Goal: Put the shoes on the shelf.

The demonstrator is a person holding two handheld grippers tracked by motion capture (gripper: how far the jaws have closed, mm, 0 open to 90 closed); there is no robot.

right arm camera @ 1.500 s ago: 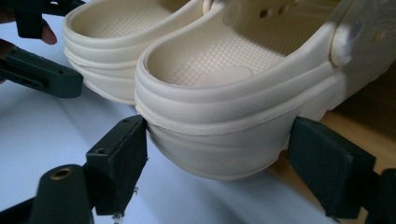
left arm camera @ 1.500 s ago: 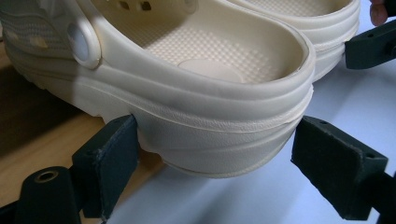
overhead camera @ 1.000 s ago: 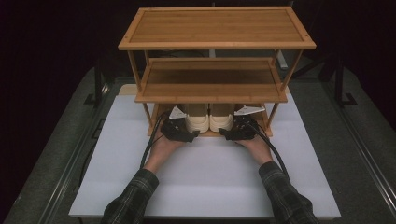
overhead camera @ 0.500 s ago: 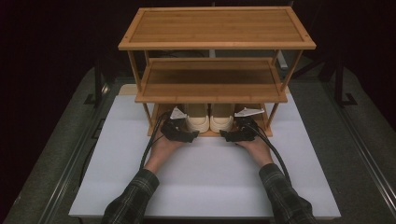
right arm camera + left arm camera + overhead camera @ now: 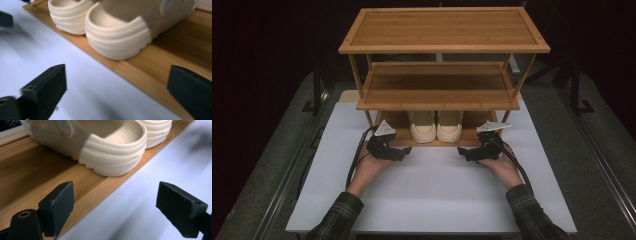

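A pair of cream clogs, left and right, stands heel-out on the bottom shelf of a bamboo rack. My left gripper hovers over the white board just in front of the shelf's left part, open and empty. In the left gripper view its jaws frame the shelf edge, with the nearer clog's heel beyond. My right gripper mirrors it on the right. Its jaws have just been opening, with nothing between them, short of the clog heel.
The rack's middle shelf overhangs the clogs closely, and its legs stand at either side. The white board stretches toward the person, on a grey table with a rail along each side.
Both grippers have drawn back from beside the clogs, out from under the middle shelf and toward the person. The clogs stay side by side on the bottom shelf.
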